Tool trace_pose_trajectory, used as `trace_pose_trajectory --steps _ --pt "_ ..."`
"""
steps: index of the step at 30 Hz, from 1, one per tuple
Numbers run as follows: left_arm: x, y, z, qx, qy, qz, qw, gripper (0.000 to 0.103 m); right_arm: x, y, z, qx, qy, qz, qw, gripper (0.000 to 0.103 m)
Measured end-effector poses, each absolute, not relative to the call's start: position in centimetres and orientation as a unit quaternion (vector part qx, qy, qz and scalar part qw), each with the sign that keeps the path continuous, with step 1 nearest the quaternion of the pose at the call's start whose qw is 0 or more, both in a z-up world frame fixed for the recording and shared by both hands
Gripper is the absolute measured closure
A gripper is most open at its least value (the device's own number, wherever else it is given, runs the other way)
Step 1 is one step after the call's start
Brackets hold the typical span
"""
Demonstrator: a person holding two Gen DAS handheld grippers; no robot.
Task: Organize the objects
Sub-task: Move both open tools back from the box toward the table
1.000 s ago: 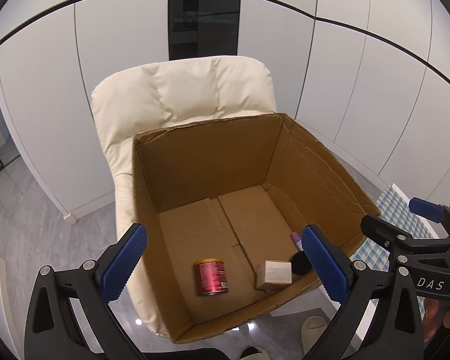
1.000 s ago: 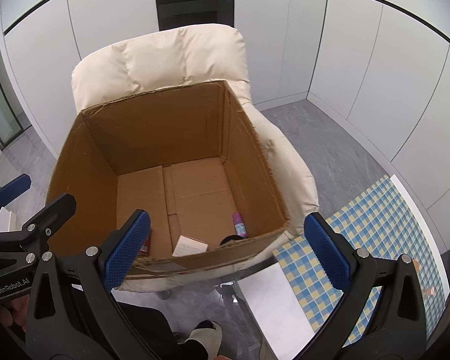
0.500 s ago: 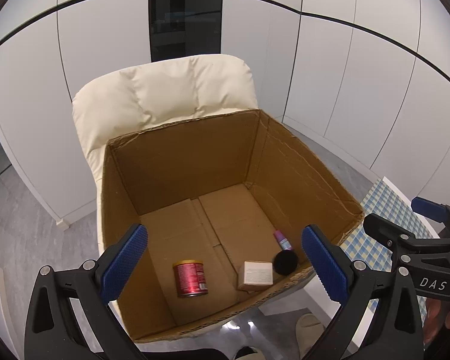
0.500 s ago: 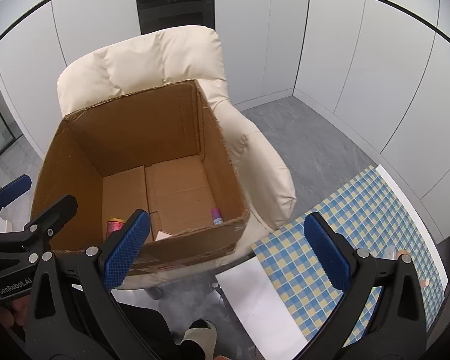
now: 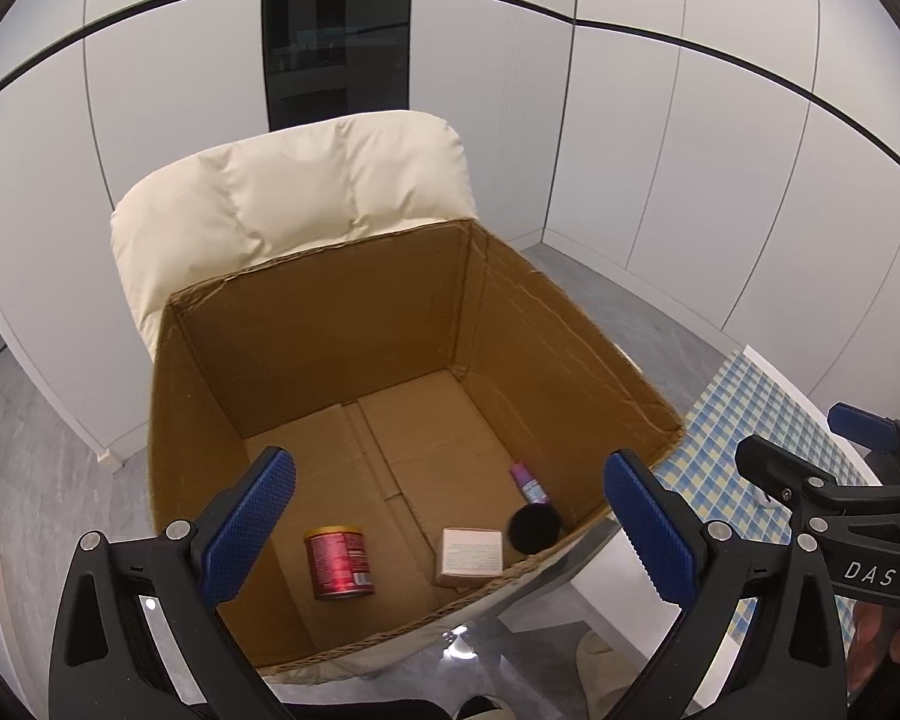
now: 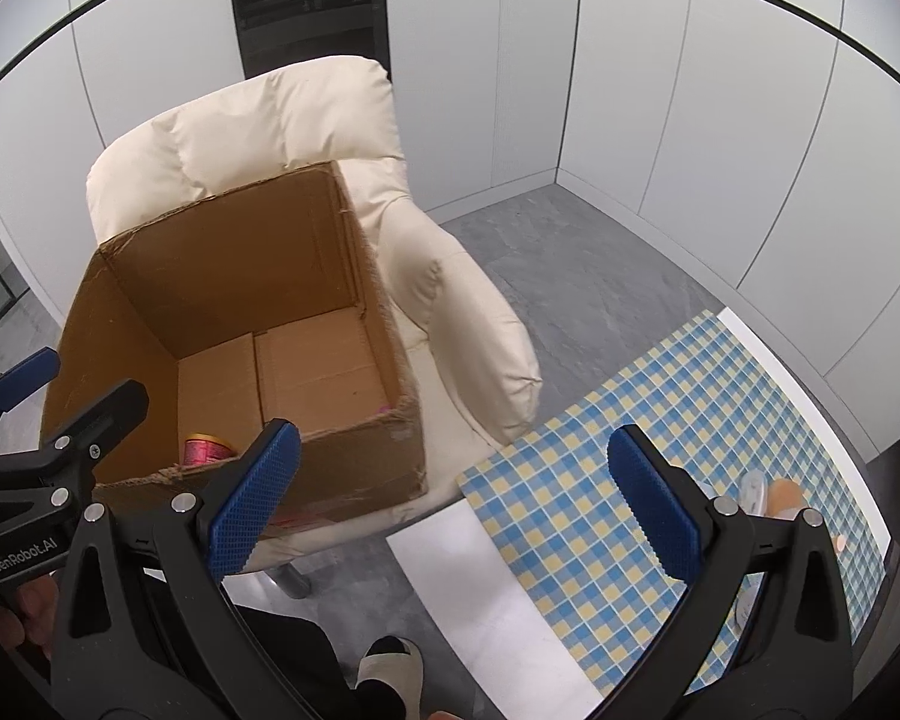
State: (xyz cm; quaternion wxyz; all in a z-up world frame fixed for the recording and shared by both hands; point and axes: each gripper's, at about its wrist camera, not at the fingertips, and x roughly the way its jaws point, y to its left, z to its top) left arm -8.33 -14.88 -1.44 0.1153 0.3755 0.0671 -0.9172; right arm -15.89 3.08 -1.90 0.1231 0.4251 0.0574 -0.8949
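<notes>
An open cardboard box (image 5: 510, 312) (image 6: 354, 456) rests on a cream armchair (image 5: 306, 192) (image 6: 258, 120). On its floor lie a red can (image 5: 337, 563) (image 6: 205, 451), a small pale carton (image 5: 471, 553) and a purple-handled brush with a black head (image 5: 533, 510). My left gripper (image 5: 447, 531) hovers open above the box's near edge, holding nothing. My right gripper (image 6: 450, 507) hangs open and empty to the right of the box, over the corner of the checked table. In each view the other gripper shows at the edge.
A blue-and-yellow checked cloth (image 6: 660, 420) (image 5: 744, 420) covers a white table (image 6: 498, 594) to the right of the chair; small pale and orange items (image 6: 774, 495) lie on it behind my right finger. Grey floor and white wall panels surround the chair. A person's slippered foot (image 6: 390, 669) is below.
Both views have swung right and drawn back: the box has slid left in the right wrist view and more of the checked table has come into view. Both grippers stayed open.
</notes>
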Motion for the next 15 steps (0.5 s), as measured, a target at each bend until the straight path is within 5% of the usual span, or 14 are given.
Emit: trace_pose_trajectory --steps 15 --pt "-9.8 -11.1 -1.6 0.382 0.055 -0.919 0.085 0.000 -15.8 7.3 -1.9 0.429 0.042 -0.897 0.095 0.000"
